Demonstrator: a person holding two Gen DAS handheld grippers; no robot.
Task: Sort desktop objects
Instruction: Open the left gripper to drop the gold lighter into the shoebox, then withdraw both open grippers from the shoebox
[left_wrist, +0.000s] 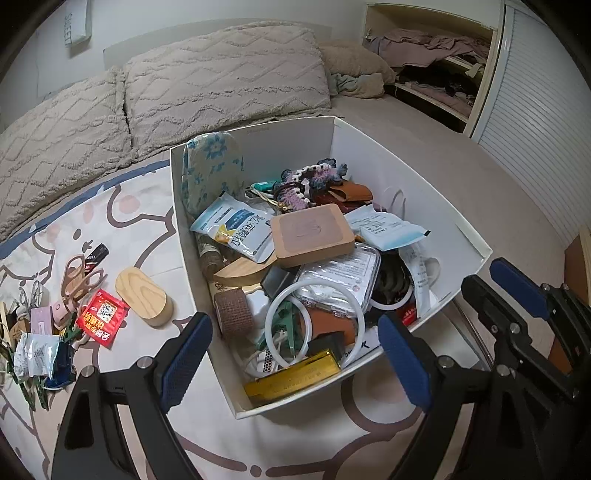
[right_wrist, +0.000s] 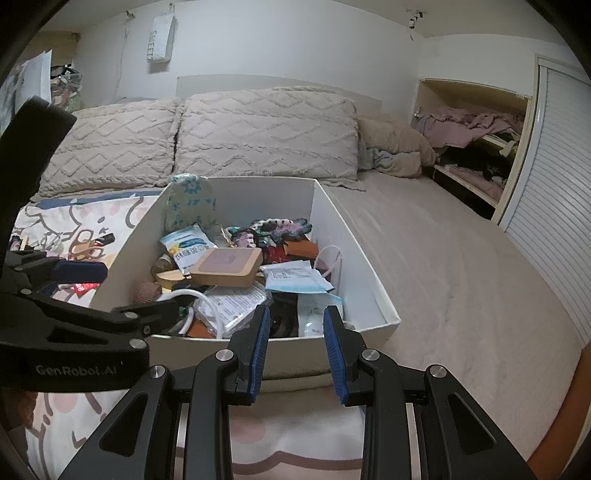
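While the left tongs (left_wrist: 295, 354) stand wide and empty over the open white cardboard box (left_wrist: 424, 173) of mixed desktop clutter on the bed, presumably to pick next, the right tongs (right_wrist: 295, 347) wait narrow, holding nothing, at its near wall.

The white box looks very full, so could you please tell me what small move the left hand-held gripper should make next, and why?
Probably lower the left hand-held gripper onto the white ring. Its jaws are wide open and empty above the white box, and the ring lies uncovered on top at the near end.
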